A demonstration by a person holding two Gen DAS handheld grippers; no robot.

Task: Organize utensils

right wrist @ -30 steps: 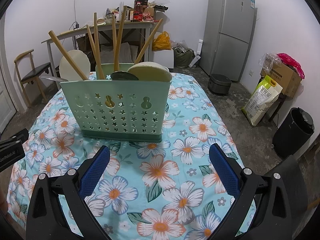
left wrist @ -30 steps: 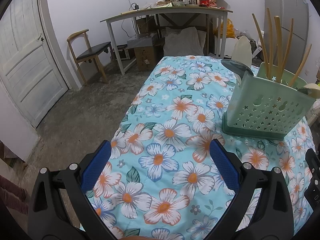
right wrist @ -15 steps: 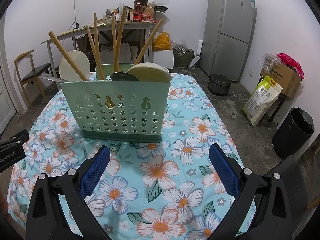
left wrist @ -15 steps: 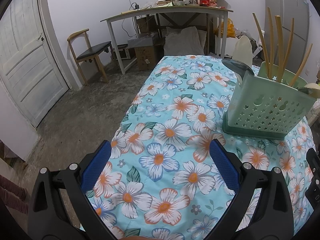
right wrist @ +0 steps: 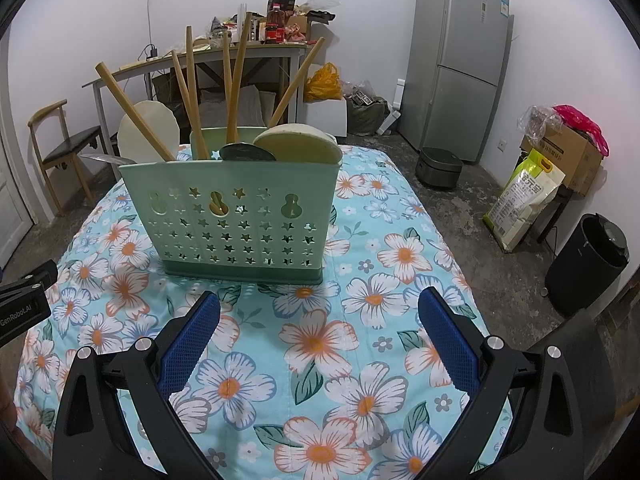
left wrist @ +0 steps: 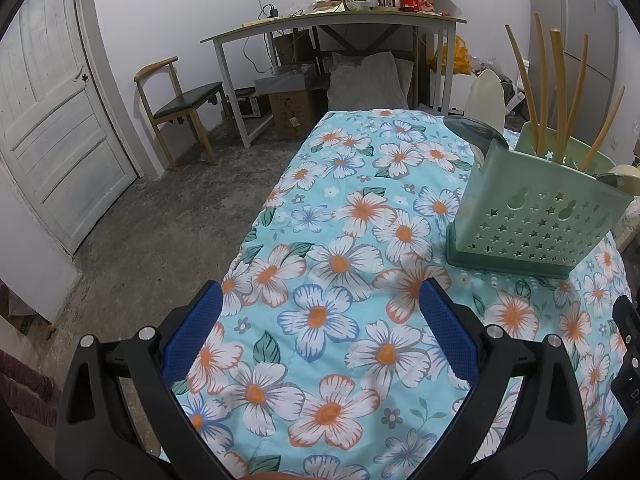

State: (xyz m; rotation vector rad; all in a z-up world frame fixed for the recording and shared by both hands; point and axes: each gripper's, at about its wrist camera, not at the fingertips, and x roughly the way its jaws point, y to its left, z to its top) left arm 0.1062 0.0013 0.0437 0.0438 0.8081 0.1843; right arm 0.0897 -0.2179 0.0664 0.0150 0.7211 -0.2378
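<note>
In the left wrist view, the left gripper (left wrist: 320, 328) hangs over the flowered tablecloth (left wrist: 340, 208) with its jaws wide apart and nothing between them; the green utensil holder (left wrist: 536, 216) stands ahead to the right. In the right wrist view, the right gripper (right wrist: 318, 332) is also fully spread and empty, and the utensil holder stands straight ahead, apart from the fingertips, with wooden chopsticks (right wrist: 236, 84) and spoons (right wrist: 298, 145) upright inside it.

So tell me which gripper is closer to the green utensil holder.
Right. The right gripper sits directly in front of the green utensil holder, which fills the centre of its view. The left gripper is off to the holder's left, over bare tablecloth.
</note>
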